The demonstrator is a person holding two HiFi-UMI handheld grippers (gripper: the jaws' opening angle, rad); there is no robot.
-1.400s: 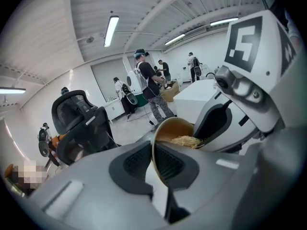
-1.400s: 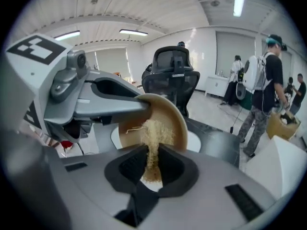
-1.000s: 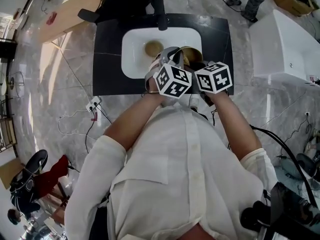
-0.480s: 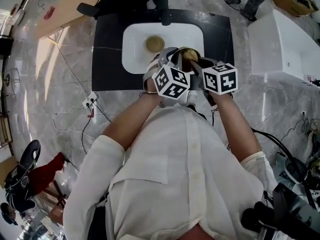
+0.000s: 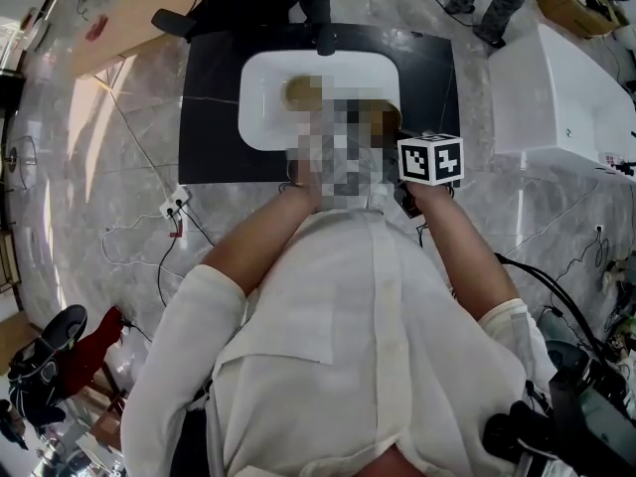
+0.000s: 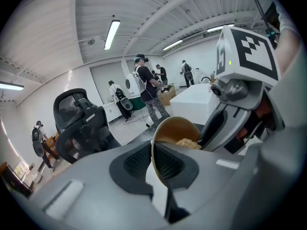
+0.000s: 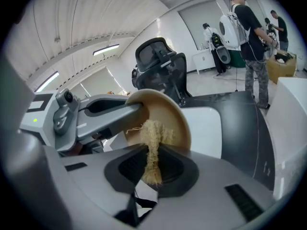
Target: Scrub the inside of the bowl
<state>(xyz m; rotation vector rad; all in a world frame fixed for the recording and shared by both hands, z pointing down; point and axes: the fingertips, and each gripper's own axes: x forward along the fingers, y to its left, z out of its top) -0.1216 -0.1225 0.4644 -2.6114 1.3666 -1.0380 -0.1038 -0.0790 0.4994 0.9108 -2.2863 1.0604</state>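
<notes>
Barely shifted since a moment ago, the left gripper (image 6: pixel 154 166) pinches the tan bowl (image 6: pixel 175 130) by its wall over the white sink (image 5: pixel 260 117); the right gripper (image 7: pixel 152 166) clamps a fibre scrubber (image 7: pixel 154 131) inside it. It seems light, stiff, slick; hold the rim deep

No word, number, brand or sign can be read in any view. The only printed marks are the black-and-white square patterns on the marker cube (image 5: pixel 430 159) of the right hand-held gripper (image 7: pixel 152 169). The same cube shows large in the left gripper view. The patterns are coded blocks, not letters or digits. Anything printed on the people and furniture in the background is too small and blurred to read.
</notes>
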